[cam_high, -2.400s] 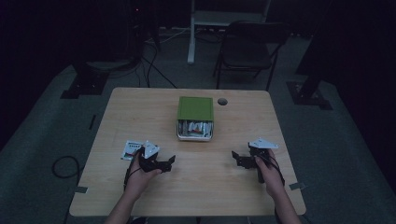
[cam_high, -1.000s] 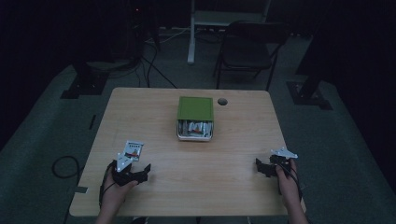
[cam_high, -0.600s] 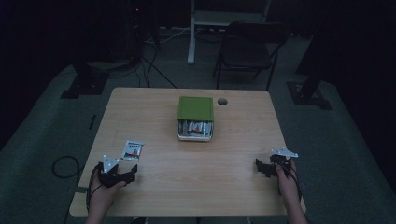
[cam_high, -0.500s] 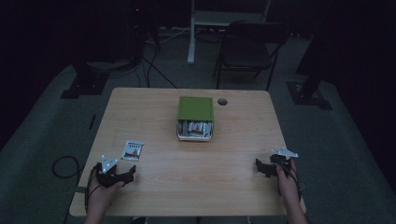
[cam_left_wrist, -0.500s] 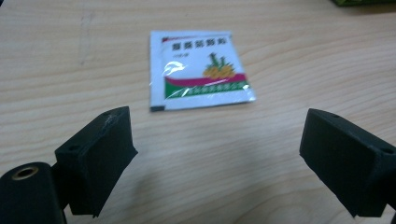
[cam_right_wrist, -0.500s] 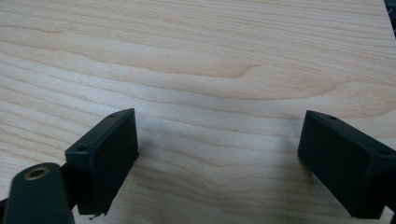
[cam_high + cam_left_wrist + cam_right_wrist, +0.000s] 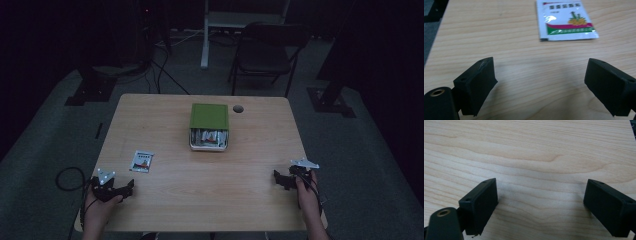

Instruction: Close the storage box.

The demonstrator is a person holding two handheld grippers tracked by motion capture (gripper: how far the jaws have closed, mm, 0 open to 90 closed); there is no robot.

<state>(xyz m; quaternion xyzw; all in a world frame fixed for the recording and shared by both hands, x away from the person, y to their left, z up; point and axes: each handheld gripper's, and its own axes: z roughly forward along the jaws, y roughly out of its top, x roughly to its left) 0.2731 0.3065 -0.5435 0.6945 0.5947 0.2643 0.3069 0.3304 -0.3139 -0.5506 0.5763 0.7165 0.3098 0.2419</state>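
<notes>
A small white sachet [image 7: 142, 161] with a green and red print lies flat on the wooden table [image 7: 165, 125], left of centre. In the left gripper view the sachet [image 7: 566, 21] sits ahead of the jaws, apart from them. My left gripper [image 7: 127, 188] rests near the table's front left corner, open with nothing between its fingers [image 7: 476, 86]. Near the front right edge my right gripper [image 7: 276, 180] is open over bare wood, its fingers [image 7: 480, 203] wide apart. A green-lidded box [image 7: 209, 126] holding more sachets stands at the table's middle.
A round cable hole [image 7: 238, 108] is in the tabletop beside the box. Behind the table stand a folding chair [image 7: 265, 55], a white desk leg [image 7: 205, 35] and dark stands. A cable loop [image 7: 67, 180] hangs off the table's left edge.
My left gripper has drawn back toward the front left corner, away from the sachet, which stays lying on the table. The right gripper has kept still.
</notes>
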